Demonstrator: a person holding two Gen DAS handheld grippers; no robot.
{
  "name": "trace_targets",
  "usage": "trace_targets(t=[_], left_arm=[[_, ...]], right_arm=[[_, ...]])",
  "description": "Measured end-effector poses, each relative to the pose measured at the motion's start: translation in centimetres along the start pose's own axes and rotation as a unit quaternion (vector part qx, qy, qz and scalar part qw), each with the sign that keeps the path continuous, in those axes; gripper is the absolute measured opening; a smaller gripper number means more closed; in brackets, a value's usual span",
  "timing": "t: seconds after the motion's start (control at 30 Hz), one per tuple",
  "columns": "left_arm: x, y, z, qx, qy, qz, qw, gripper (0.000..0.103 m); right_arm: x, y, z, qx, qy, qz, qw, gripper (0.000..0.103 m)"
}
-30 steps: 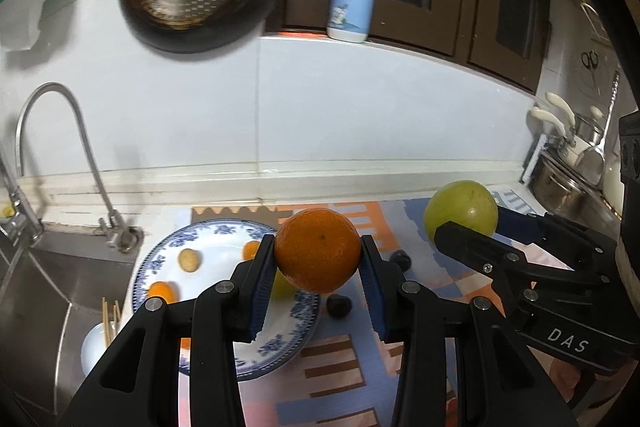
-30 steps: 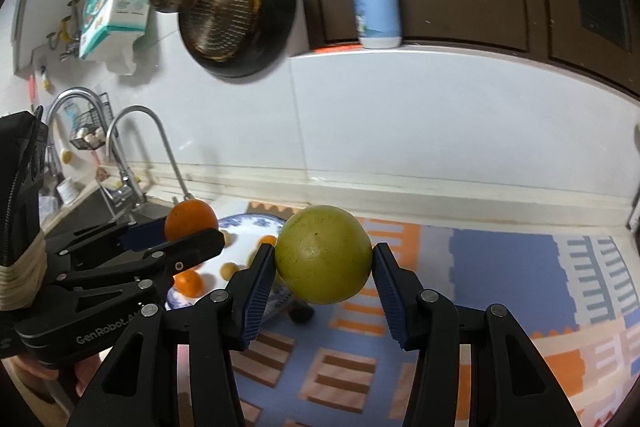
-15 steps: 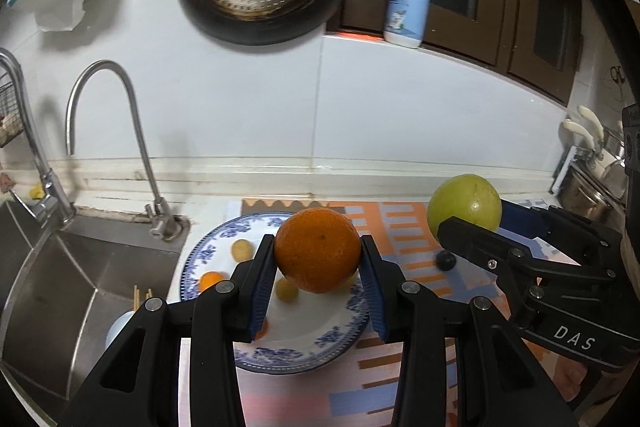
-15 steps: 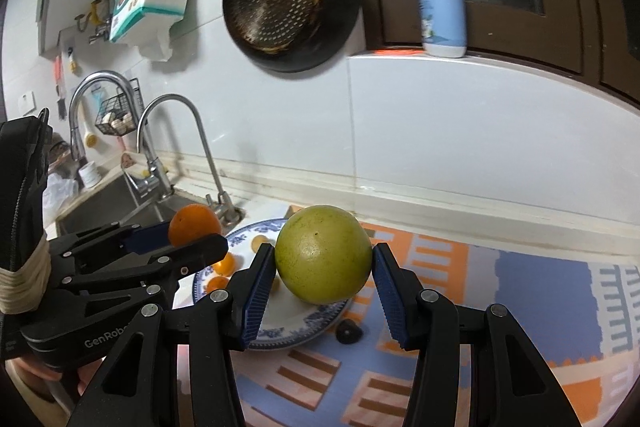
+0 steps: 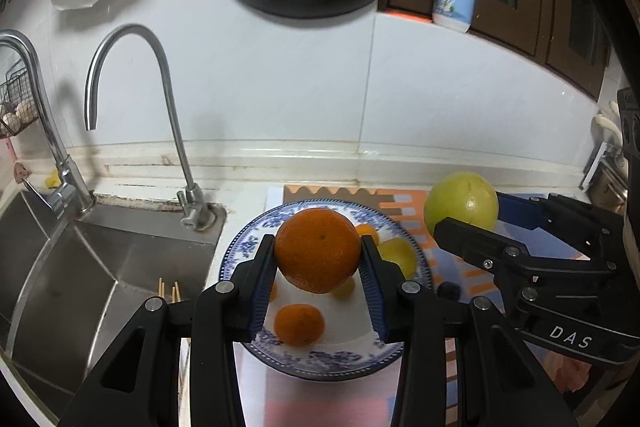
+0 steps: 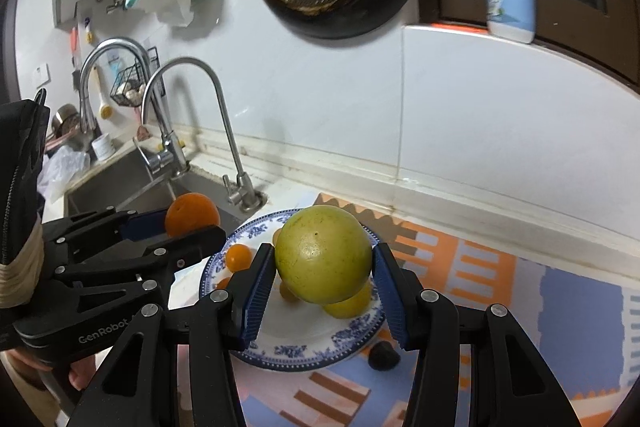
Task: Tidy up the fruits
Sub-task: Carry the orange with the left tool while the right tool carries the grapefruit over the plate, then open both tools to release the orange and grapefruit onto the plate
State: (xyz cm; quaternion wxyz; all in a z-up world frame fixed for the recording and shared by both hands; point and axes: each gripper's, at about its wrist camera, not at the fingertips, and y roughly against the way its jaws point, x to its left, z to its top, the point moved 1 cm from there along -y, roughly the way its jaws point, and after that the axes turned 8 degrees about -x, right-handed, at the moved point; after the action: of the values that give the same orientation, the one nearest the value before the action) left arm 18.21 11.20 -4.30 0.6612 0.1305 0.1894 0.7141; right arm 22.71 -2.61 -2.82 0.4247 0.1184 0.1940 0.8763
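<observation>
I've carried both grippers leftward along the surface: a second ago the orange (image 5: 317, 250) in my left gripper (image 5: 318, 277) hung over the plate's right rim with the mat behind it, and it now sits over the middle of the plate (image 5: 240, 247). The green fruit (image 6: 323, 254) in my right gripper (image 6: 323, 285) has come from above the mat to above the plate. The sink (image 5: 72, 267) and taps now fill more of both views.
</observation>
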Motion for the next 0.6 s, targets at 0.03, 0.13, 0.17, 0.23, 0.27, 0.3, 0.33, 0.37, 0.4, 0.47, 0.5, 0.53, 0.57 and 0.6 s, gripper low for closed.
trace_targets(t=[0.03,0.13,0.17,0.23,0.27,0.3,0.33,0.37,0.4,0.47,0.5,0.53,0.57,0.6], left_arm=[[0.2,-0.2,-0.1,0.002,-0.002,0.001,1.0000,0.040],[0.6,-1.1,-0.4,0.008,-0.014,0.005,0.9999,0.040],[0.8,-1.4,-0.5,0.012,-0.019,0.006,0.9997,0.040],[1.0,-2.0,-0.7,0.017,-0.024,0.007,0.9995,0.040],[1.1,-2.3,-0.7,0.019,-0.026,0.006,0.9995,0.040],[1.3,-2.7,-0.8,0.021,-0.031,0.005,0.9993,0.040],[1.3,-3.0,-0.8,0.023,-0.035,0.004,0.9991,0.040],[1.4,-3.4,-0.9,0.025,-0.040,0.003,0.9989,0.040],[1.4,-3.7,-1.0,0.027,-0.045,0.000,0.9986,0.040],[1.5,-4.5,-1.1,0.035,-0.054,-0.009,0.9979,0.040],[1.5,-5.1,-1.3,0.041,-0.062,-0.011,0.9972,0.040],[1.6,-5.4,-1.4,0.045,-0.067,-0.011,0.9967,0.040],[1.7,-5.9,-1.6,0.050,-0.070,-0.013,0.9962,0.040],[1.8,-6.2,-1.7,0.055,-0.071,-0.017,0.9958,0.040]], right_arm=[[0.1,-0.4,-0.1,0.002,0.002,0.002,1.000,0.051],[0.1,-1.7,-0.3,0.015,0.007,0.008,1.000,0.051],[0.1,-2.2,-0.4,0.020,0.008,0.010,1.000,0.051],[0.1,-3.0,-0.5,0.026,0.011,0.012,1.000,0.051],[0.1,-3.6,-0.6,0.032,0.012,0.012,0.999,0.051],[0.1,-4.0,-0.6,0.035,0.013,0.014,0.999,0.051],[0.0,-4.5,-0.7,0.039,0.012,0.016,0.999,0.051],[-0.1,-5.1,-0.8,0.046,0.010,0.018,0.999,0.051],[-0.1,-5.5,-0.8,0.050,0.007,0.021,0.998,0.051],[-0.3,-6.4,-1.0,0.060,0.005,0.023,0.998,0.051],[-0.4,-6.9,-1.1,0.064,0.006,0.023,0.998,0.051],[-0.4,-7.2,-1.2,0.067,0.008,0.023,0.997,0.051],[-0.4,-7.6,-1.3,0.071,0.011,0.022,0.997,0.051],[-0.4,-8.1,-1.4,0.074,0.014,0.023,0.997,0.051]])
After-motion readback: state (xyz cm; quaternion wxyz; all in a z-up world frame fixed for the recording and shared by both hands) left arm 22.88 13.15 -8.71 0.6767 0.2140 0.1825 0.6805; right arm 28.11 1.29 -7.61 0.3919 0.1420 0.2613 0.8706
